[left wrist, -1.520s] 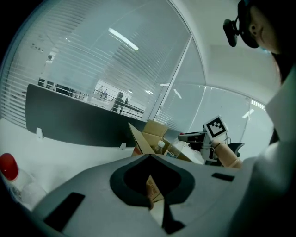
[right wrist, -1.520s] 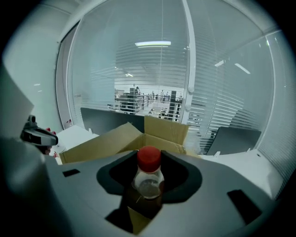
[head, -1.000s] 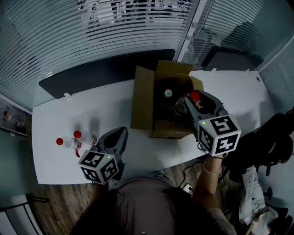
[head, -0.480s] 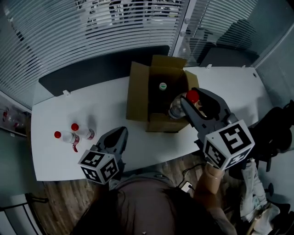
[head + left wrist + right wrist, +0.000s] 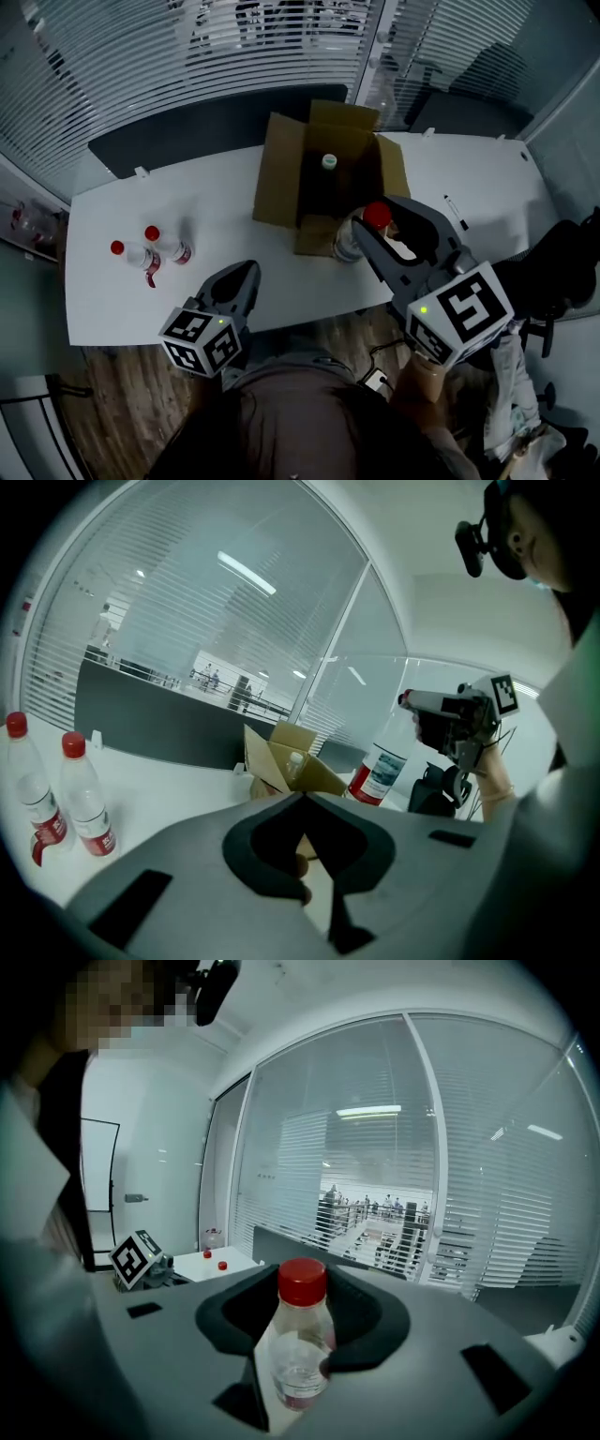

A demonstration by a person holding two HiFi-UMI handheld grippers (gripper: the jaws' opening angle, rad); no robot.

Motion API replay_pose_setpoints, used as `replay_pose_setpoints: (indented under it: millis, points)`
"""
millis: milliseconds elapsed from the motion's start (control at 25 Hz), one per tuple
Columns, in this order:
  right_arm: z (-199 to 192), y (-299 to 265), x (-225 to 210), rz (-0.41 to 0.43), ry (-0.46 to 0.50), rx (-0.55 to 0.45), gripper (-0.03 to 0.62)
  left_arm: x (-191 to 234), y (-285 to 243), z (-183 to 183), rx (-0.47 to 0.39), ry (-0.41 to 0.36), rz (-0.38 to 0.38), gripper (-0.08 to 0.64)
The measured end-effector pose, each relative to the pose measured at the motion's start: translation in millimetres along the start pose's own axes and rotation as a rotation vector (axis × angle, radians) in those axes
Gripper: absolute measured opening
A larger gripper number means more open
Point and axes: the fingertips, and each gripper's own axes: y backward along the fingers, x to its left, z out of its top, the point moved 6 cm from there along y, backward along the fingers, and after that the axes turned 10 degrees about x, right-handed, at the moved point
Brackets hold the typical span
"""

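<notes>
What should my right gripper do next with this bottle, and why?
Probably swing the bottle left and lower it onto the table by the two bottles: the right gripper clamps it in the air before the box, and its view faces them.

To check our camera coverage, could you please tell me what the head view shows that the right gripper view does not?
Head view only: the open cardboard box with a white-capped bottle inside. Right gripper view only: a white door on the left wall. Both: the right gripper holding a red-capped bottle, the left gripper and two more red-capped bottles on the table.
</notes>
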Motion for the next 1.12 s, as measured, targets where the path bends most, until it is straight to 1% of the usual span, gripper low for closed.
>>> replay_pose_setpoints:
  millis: [240, 560, 840, 1120]
  points:
    - [-10.4, 2.0, 18.8, 0.072, 0.022, -0.009, 0.169, -7.6, 12.3, -17.8, -0.004, 0.014, 0.043, 0.008]
    - [-13.5, -19.0, 39.9, 0.123, 0.027, 0.004, 0.169, 5.6, 30.4, -21.4, -0.024, 0.025, 0.092, 0.008]
    - [-2.1, -47.2, 76.1, 0.141, 0.026, 0.009, 0.169, 40.2, 60.1, -20.6, -0.04, 0.039, 0.104, 0.008]
    - [10.2, -84.0, 127.9, 0.171, -0.003, 0.026, 0.169, 86.8, 104.9, -18.2, -0.048, 0.043, 0.119, 0.008]
